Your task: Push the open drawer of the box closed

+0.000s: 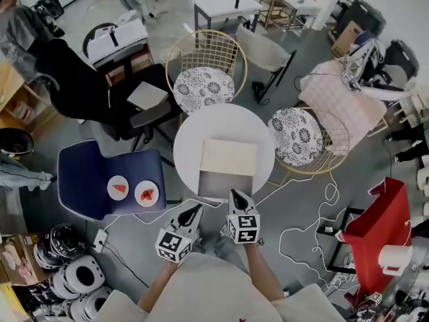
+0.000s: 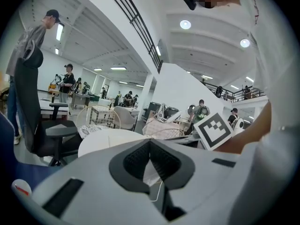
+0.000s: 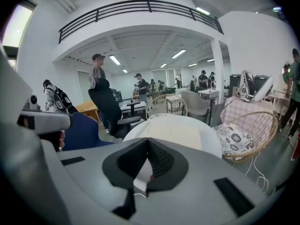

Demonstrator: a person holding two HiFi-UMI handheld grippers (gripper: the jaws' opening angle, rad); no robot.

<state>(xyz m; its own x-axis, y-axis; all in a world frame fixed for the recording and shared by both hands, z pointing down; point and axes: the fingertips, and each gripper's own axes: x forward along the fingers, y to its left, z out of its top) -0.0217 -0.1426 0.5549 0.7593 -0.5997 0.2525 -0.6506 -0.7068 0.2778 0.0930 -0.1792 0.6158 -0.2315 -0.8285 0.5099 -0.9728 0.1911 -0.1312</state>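
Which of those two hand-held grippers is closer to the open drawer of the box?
Right. The right gripper points at the front of the drawer, near its right corner. The left gripper hangs farther back, just beyond its left corner.

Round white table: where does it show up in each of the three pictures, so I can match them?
Head view: round white table at picture centre.
Left gripper view: table left of centre, just above the jaws.
Right gripper view: table at centre, just beyond the jaws.
Shared landmark: pink checked cloth, right of the table.
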